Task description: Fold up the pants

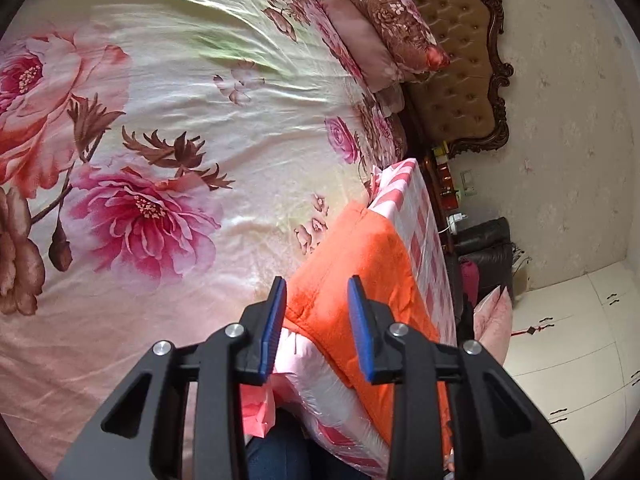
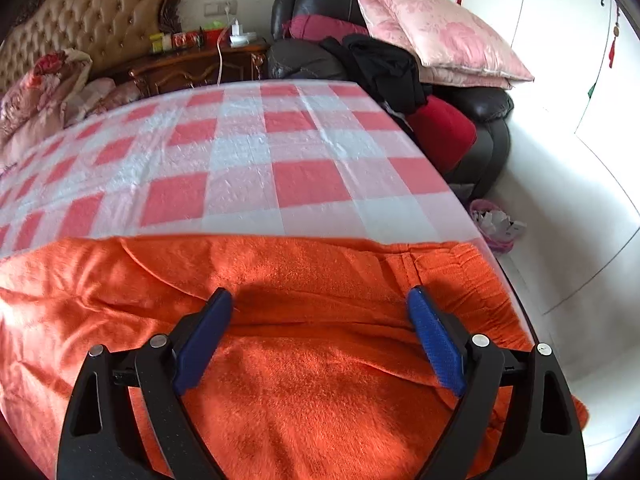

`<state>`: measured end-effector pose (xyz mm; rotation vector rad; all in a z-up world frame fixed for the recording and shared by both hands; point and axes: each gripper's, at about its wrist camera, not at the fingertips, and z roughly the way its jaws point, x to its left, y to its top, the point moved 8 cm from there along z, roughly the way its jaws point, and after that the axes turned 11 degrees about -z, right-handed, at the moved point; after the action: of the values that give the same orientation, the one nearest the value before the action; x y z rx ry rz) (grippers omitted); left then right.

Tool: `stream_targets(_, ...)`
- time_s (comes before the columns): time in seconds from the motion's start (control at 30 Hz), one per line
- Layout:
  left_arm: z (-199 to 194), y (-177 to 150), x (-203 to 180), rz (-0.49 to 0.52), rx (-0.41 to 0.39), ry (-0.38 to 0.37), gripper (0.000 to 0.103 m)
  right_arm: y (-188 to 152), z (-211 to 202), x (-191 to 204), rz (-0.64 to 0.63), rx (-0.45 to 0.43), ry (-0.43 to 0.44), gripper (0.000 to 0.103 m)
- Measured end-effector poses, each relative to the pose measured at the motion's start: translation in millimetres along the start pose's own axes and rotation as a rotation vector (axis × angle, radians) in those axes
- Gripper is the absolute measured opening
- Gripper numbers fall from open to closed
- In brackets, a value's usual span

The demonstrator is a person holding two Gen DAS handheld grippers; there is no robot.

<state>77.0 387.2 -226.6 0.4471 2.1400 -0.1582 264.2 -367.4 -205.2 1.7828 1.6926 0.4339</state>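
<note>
Orange fleece, thick and fuzzy: the pants [image 2: 320, 360] lie spread on the checked worktop [image 2: 280, 152], along its near edge, with a gathered waistband [image 2: 476, 268] showing at the right end in the right wrist view. A long crease runs across the cloth, and in the left wrist view the pants [image 1: 360, 264] look like a fairly narrow strip with one straight edge, so my guess is that the legs are already laid one on the other. The shortening folds seem not yet done, since the cloth runs the whole width of the right view. How many layers lie there I cannot tell.

The right hand-held gripper [image 2: 320, 300] hangs just above the pants, near the waistband end, its blue pads [image 2: 436, 344] wide apart with nothing pinched between them. Whether its tips brush the pile I cannot say.

The left hand-held gripper [image 1: 316, 292] has its pads [image 1: 360, 328] partly apart. The pants lie beyond and below it, seen through the gap, but nothing is clamped. It sits over the worktop's near corner, where the plastic cover hangs down, with the flowered bed [image 1: 160, 120] to its left.

What is left, as I judge it: pick up one end and bring it over to the other, then square the stack
</note>
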Motion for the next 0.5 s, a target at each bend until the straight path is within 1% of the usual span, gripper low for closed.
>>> stream_targets(0.1,12.5,3.5,1.7,-0.002,0.017,0.041,0.039,5.0,-31.0,-37.4,0.109,-0.044,0.013,0.085)
stream_targets(0.13,15.9,4.3,3.6,-0.006,0.022,0.045,0.043,3.6,-38.4,-52.4,0.144,-0.043,0.027,0.085)
stream_targets(0.17,20.4,4.0,6.6,-0.014,0.032,0.05,0.044,0.7,-44.1,-69.0,0.178,-0.031,0.036,0.084)
stream_targets(0.2,25.2,2.4,10.5,-0.026,0.044,0.057,0.044,-7.8,-50.9,-95.6,0.241,-0.009,0.058,0.084)
stream_targets(0.23,28.4,0.7,13.6,-0.032,0.048,0.058,0.044,-13.6,-52.6,-108.8,0.277,0.007,0.088,0.084)
stream_targets(0.3,31.7,-3.6,16.6,-0.039,0.054,0.053,0.044,-33.6,-50.6,-135.7,0.353,0.083,0.183,0.082)
stream_targets(0.33,32.0,-5.0,17.5,-0.044,0.053,0.05,0.044,-40.8,-50.7,-143.4,0.365,0.101,0.213,0.08)
stream_targets(0.37,32.0,-6.1,17.8,-0.05,0.05,0.044,0.044,-44.9,-51.2,-148.2,0.362,0.109,0.228,0.079)
stream_targets(0.4,31.9,-7.3,17.3,-0.055,0.048,0.033,0.044,-47.2,-50.2,-148.2,0.333,0.122,0.247,0.079)
stream_targets(0.5,32.8,-10.9,15.0,-0.062,0.046,0.03,0.045,-47.4,-40.7,-125.4,0.258,0.163,0.357,0.078)
